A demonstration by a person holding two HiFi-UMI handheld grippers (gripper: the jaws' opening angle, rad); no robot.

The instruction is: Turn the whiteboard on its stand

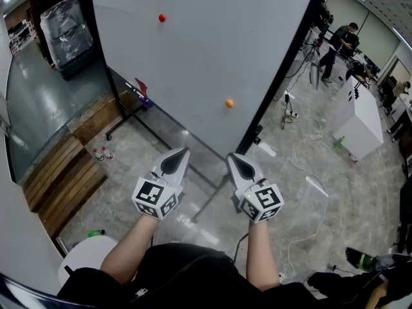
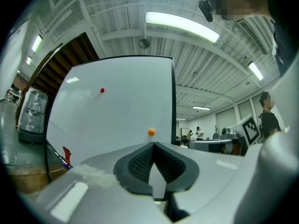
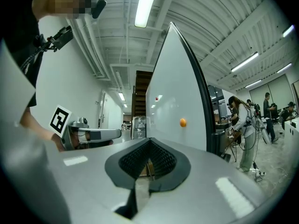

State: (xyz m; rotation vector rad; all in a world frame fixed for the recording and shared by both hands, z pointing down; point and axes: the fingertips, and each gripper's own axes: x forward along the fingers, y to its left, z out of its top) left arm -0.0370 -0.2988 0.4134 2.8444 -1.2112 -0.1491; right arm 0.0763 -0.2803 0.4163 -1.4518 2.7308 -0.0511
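The whiteboard (image 1: 212,50) stands ahead of me in its black frame, with a red magnet (image 1: 161,18) and an orange magnet (image 1: 229,103) stuck on it. It also fills the left gripper view (image 2: 117,111) and shows edge-on in the right gripper view (image 3: 177,101). My left gripper (image 1: 182,152) is shut and holds nothing, its tip just short of the board's lower edge. My right gripper (image 1: 232,156) is shut and empty too, near the board's lower right corner. Neither touches the board. The stand's legs (image 1: 129,118) reach across the floor.
A wooden platform (image 1: 61,172) and a wrapped machine (image 1: 64,31) lie to the left. Cables (image 1: 302,166) trail on the floor at right near a white cabinet (image 1: 364,118). A person (image 1: 338,44) stands at the back right. A white round stool (image 1: 87,256) sits by my left arm.
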